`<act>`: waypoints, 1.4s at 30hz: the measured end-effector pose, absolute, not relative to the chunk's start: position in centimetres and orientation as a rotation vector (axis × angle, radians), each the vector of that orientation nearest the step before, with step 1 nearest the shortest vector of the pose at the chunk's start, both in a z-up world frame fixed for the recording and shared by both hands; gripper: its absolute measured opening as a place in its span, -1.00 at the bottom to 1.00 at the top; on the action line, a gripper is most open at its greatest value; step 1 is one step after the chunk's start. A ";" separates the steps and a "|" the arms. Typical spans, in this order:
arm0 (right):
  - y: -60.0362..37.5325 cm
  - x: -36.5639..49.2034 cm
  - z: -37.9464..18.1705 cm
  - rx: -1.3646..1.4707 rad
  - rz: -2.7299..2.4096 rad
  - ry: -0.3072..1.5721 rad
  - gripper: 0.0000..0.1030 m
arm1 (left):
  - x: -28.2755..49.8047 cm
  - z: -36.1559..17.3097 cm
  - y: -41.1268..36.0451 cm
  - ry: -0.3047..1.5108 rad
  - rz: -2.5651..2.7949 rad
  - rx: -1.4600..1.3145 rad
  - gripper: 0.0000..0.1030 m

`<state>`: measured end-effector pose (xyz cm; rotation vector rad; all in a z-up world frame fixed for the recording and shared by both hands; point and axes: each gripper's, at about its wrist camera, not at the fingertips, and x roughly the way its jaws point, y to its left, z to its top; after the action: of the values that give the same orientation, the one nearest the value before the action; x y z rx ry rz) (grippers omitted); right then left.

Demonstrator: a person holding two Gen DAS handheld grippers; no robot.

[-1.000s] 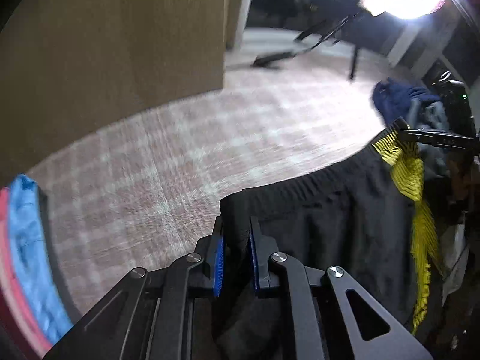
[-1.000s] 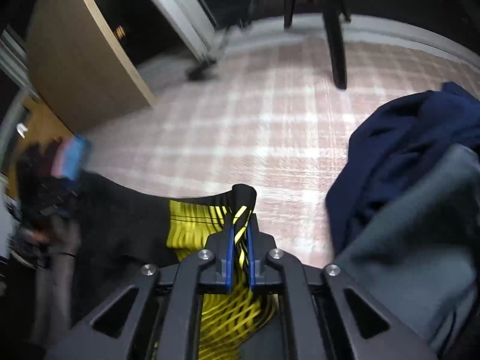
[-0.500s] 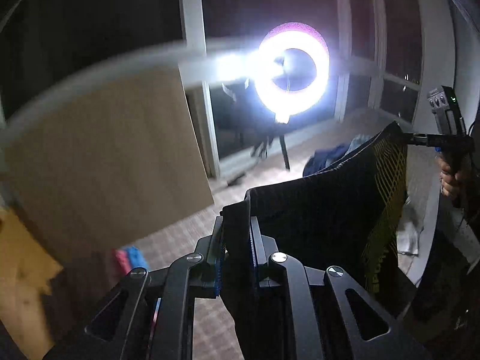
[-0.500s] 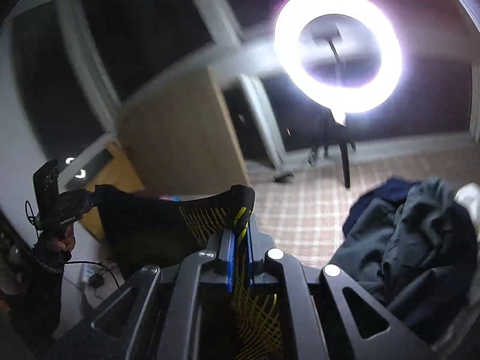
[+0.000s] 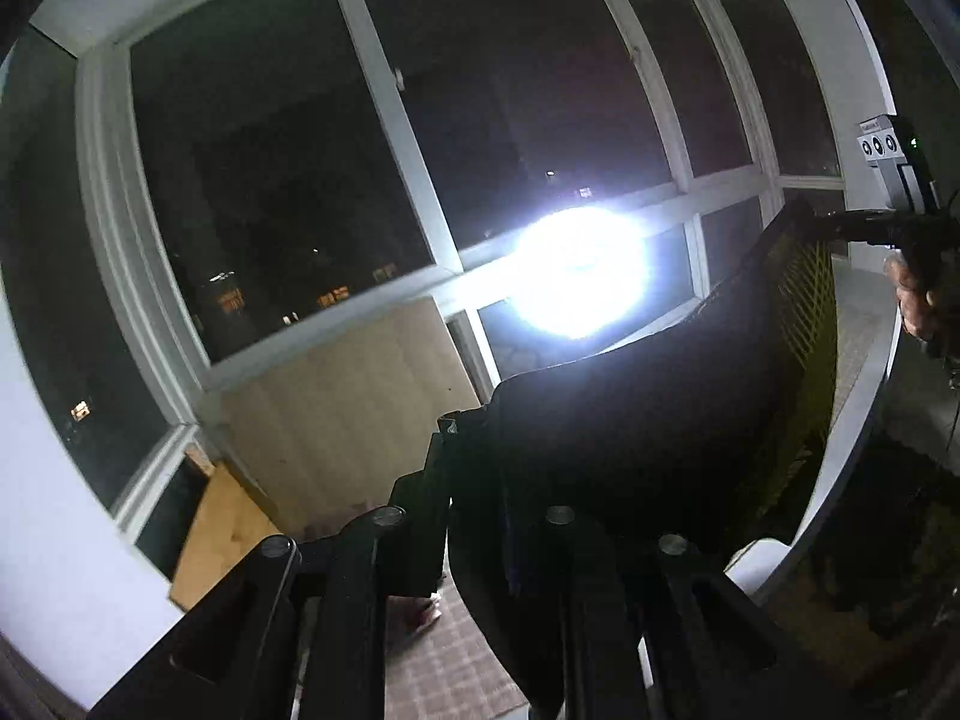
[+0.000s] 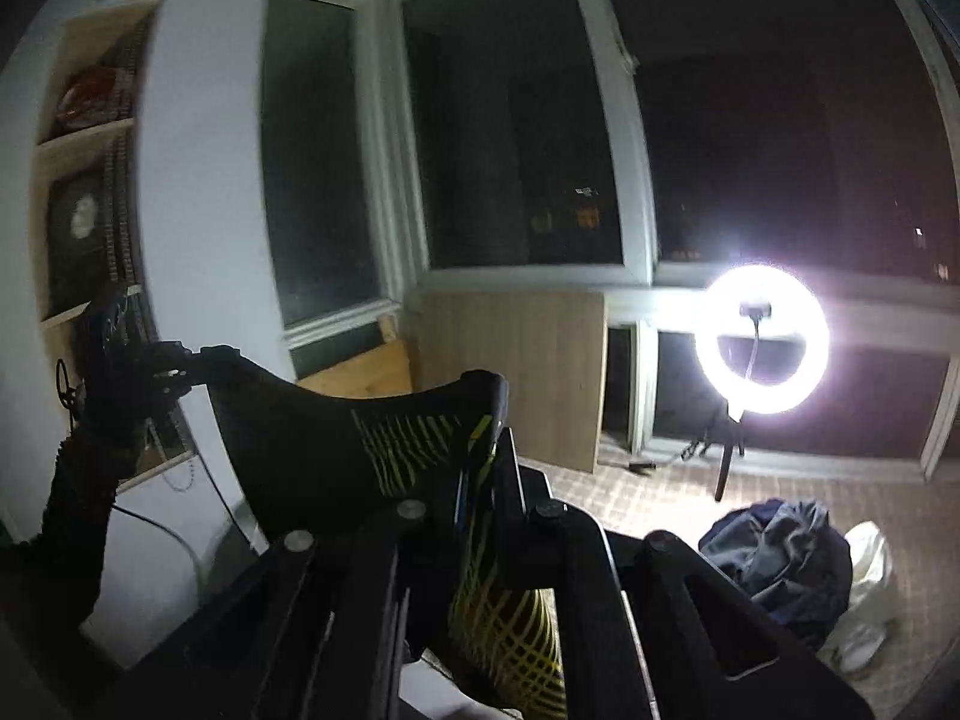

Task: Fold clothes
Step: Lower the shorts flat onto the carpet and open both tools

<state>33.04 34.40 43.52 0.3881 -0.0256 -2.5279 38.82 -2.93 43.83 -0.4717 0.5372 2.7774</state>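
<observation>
Folding not yet begun, I judge: black shorts [image 5: 648, 420] hang in the air, stretched by the waistband between both grippers, no crease made. Dark clothes pile [image 6: 780, 546] waits on the checked floor [image 6: 660, 498]. Fabric soft, limp, with a yellow lattice side panel. Left gripper [image 5: 474, 480] pinches one waistband corner, probably fully; right gripper [image 6: 480, 468] is clamped on the yellow-striped corner.

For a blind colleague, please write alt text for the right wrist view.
The right gripper is shut on the waistband of black shorts with yellow stripes, held up in the air; the left gripper holds the other end. Behind are dark windows, a lit ring light and a pile of dark clothes on the floor.
</observation>
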 end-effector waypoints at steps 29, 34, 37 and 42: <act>38.2 -17.8 4.6 1.591 -2.564 -0.076 -0.52 | -15.1 7.3 -1.1 0.525 2.382 -1.452 -0.50; 40.4 -17.1 4.2 1.543 -2.521 -0.245 -0.12 | -17.0 4.7 -1.9 0.353 2.291 -1.519 -0.34; 40.5 -17.7 3.2 1.565 -2.496 -0.273 -0.12 | -17.9 2.9 -1.1 0.295 2.269 -1.551 -0.27; 39.8 -18.9 1.6 1.625 -2.441 -0.294 -0.12 | -18.7 0.5 0.8 0.223 2.232 -1.571 -0.15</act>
<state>-18.95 39.83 1.62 1.6248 -0.2936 -2.4409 -18.70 0.81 0.54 -1.5711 0.2227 2.2316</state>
